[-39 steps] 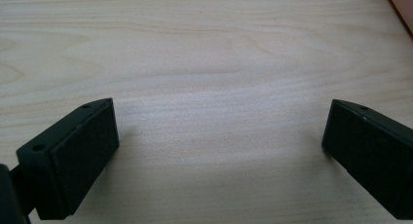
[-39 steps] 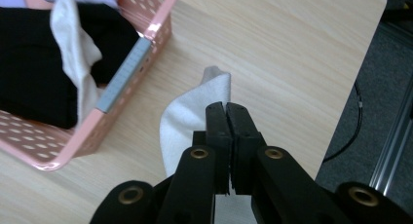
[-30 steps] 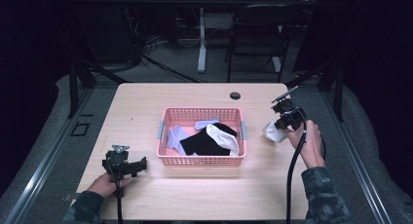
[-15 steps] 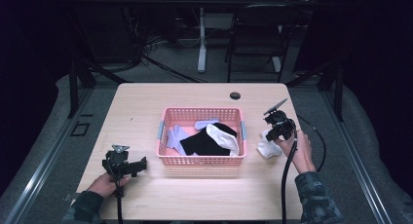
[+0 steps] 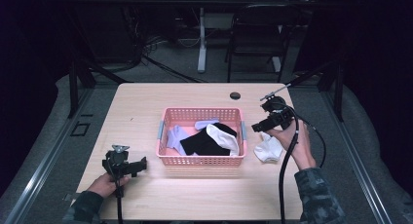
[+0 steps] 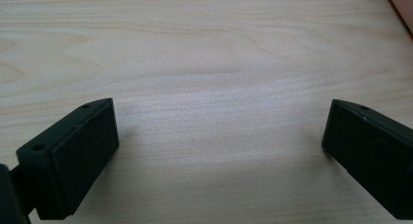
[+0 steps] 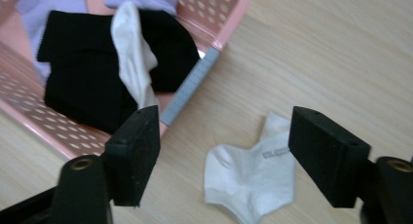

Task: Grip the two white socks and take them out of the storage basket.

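Most of the pink basket (image 7: 204, 70) gets chopped off by the top and left edges in the right tool view. The black sock (image 7: 83, 63) is partly covered by a white sock (image 7: 134, 63). Purple socks (image 7: 46, 0) are mostly buried underneath.

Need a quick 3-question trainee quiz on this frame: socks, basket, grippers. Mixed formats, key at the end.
1. True or false: the white sock beside the pink basket lies flat on the table, outside the basket.
2. Multiple choice: the right gripper is A) shut on a sock, B) open above the white sock, C) inside the basket.
3. Fill in: the left gripper is open over bare ____.

Key: 1 true; 2 B; 3 table.
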